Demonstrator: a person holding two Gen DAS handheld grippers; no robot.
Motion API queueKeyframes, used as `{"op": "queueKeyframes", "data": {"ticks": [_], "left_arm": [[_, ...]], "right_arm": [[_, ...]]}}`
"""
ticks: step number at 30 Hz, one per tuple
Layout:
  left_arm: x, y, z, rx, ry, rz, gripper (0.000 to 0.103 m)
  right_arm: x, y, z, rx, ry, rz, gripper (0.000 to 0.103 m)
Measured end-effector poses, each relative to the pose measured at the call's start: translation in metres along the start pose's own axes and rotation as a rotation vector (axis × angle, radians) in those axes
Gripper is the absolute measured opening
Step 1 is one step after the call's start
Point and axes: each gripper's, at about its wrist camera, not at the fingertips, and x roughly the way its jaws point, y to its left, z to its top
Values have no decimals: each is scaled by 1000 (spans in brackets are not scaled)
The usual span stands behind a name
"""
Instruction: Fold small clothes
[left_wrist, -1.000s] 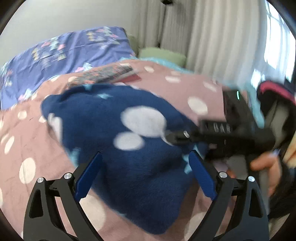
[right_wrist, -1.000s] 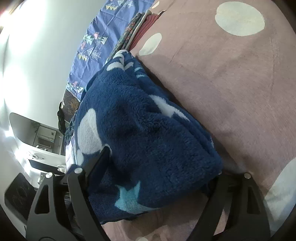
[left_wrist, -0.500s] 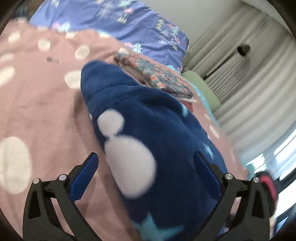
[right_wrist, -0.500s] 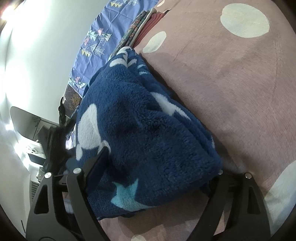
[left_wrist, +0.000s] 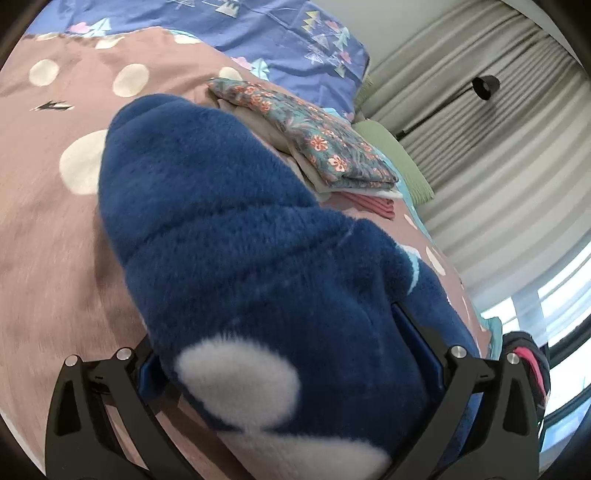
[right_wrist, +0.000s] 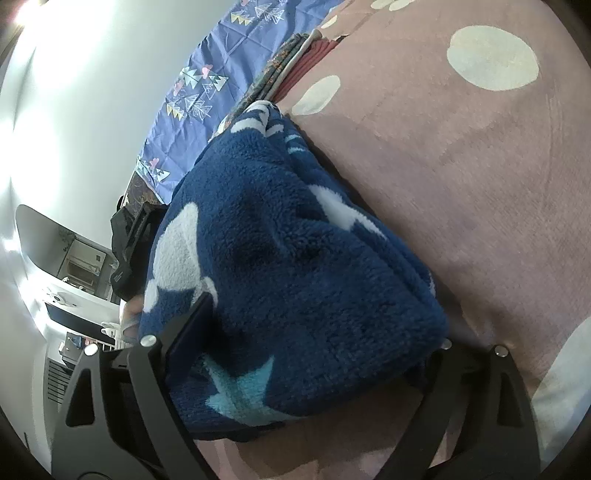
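We see a bed (left_wrist: 48, 229) under a dusty-pink cover with pale dots filling most of both views, with a violet pillow (left_wrist: 280, 33) printed with small trees at its far end and pleated curtains (left_wrist: 491, 155) beyond it on the right.

In the middle of the cover lies the fleece (left_wrist: 236, 236), a thick navy garment with white blobs and a light blue star, bunched into a fat folded roll. In the left wrist view it runs from the near edge away toward the pillow; in the right wrist view (right_wrist: 288, 258) it lies along the left side of the cover.

Just past its far end sits a stack (left_wrist: 325, 147) of folded clothes, a floral piece on top and a red one at the bottom.

Our left gripper (left_wrist: 288, 362) has its jaws spread wide, one on each side of the near end of the roll. The fleece fills the gap and hides the left pad, so we cannot tell whether the pads press on it.

Our right gripper (right_wrist: 317, 332) straddles the other end, and its jaws have just been opening with the fleece between them. The left finger lies against the fabric and the right one is buried under it; whether they grip we cannot tell.
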Motion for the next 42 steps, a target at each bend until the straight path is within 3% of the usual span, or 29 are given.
{"op": "queueKeyframes", "data": {"ticks": [5, 7, 11, 14, 18, 24, 28, 30, 35, 42], "left_arm": [[2, 0, 0, 46, -13, 0, 102], [0, -4, -2, 69, -16, 12, 95], [-19, -24, -3, 142, -39, 44, 70], [-46, -40, -6, 191, -86, 53, 63], [-92, -55, -9, 227, -184, 43, 62], [-163, -55, 17, 217, -349, 96, 63], [-199, -36, 50, 190, -409, 185, 63], [-207, -28, 66, 185, -418, 228, 63], [-209, -3, 107, 193, -438, 340, 63], [-189, 64, 173, 108, -494, 429, 63]], "right_arm": [[-2, 3, -6, -29, -31, -2, 91], [-4, 3, -9, -40, -39, -6, 88], [-12, 8, -6, -118, -32, 31, 59], [-23, 22, -4, -221, -43, 16, 49], [-33, 47, 2, -358, -65, 7, 46], [-26, 114, 49, -548, -92, 69, 46], [27, 159, 104, -535, 65, 159, 45], [60, 181, 128, -527, 124, 164, 43], [123, 237, 166, -651, 113, 87, 40], [232, 298, 210, -745, 98, 52, 39]]}}
